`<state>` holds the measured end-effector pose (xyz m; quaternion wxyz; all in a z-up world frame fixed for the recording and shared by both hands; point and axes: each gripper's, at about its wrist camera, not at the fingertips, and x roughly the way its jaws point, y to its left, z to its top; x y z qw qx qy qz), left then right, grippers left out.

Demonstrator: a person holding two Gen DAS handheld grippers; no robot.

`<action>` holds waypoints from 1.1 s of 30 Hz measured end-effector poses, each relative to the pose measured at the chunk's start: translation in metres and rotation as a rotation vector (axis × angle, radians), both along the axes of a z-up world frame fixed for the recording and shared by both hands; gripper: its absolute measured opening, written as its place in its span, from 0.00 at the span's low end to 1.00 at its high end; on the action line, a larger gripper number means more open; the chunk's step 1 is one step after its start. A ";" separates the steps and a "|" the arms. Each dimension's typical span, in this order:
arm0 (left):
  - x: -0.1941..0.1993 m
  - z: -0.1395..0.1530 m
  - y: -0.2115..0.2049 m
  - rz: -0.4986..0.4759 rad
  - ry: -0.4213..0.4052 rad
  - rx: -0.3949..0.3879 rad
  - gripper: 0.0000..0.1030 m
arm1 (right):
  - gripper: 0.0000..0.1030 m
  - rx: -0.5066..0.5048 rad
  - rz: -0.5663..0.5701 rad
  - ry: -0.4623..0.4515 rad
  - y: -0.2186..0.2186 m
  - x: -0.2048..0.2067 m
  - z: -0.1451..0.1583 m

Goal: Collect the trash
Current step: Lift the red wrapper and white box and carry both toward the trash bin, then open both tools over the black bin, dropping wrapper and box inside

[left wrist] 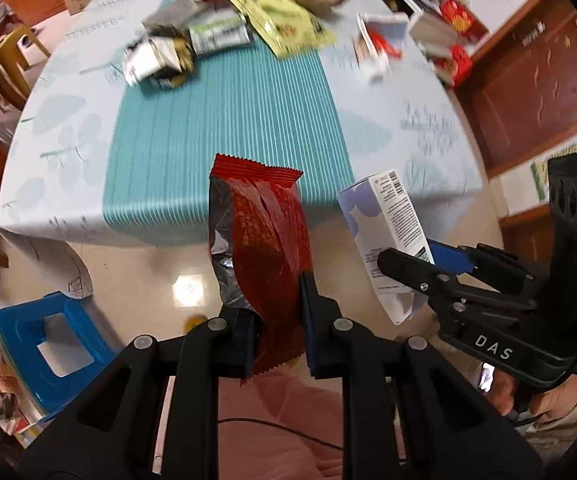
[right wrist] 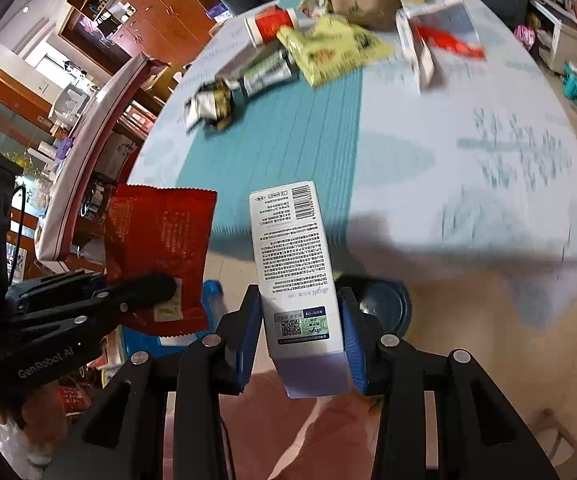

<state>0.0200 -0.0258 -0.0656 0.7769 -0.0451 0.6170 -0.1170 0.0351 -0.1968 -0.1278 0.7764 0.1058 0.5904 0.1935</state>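
My left gripper (left wrist: 278,312) is shut on a red snack wrapper (left wrist: 264,240) with a silver inside, held off the table's near edge over the floor. The same wrapper (right wrist: 156,248) shows at the left of the right wrist view, pinched by the left gripper (right wrist: 156,292). My right gripper (right wrist: 300,328) is shut on a white printed carton box (right wrist: 292,248), upright between its blue pads. In the left wrist view that box (left wrist: 388,236) hangs at the right in the right gripper (left wrist: 412,268). More trash (left wrist: 224,28) lies piled at the table's far side.
A round table (left wrist: 408,128) with a teal runner (left wrist: 228,120) lies ahead. A blue plastic stool (left wrist: 52,340) stands on the floor at the left. A dark round container (right wrist: 384,304) sits on the floor under the table's edge. Wooden cabinets (left wrist: 536,80) line the wall at the right.
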 end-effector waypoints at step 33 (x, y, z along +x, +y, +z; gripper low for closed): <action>-0.004 -0.317 -0.048 -0.059 -0.089 0.166 0.72 | 0.76 -0.009 -0.415 0.221 -0.046 -0.025 -0.343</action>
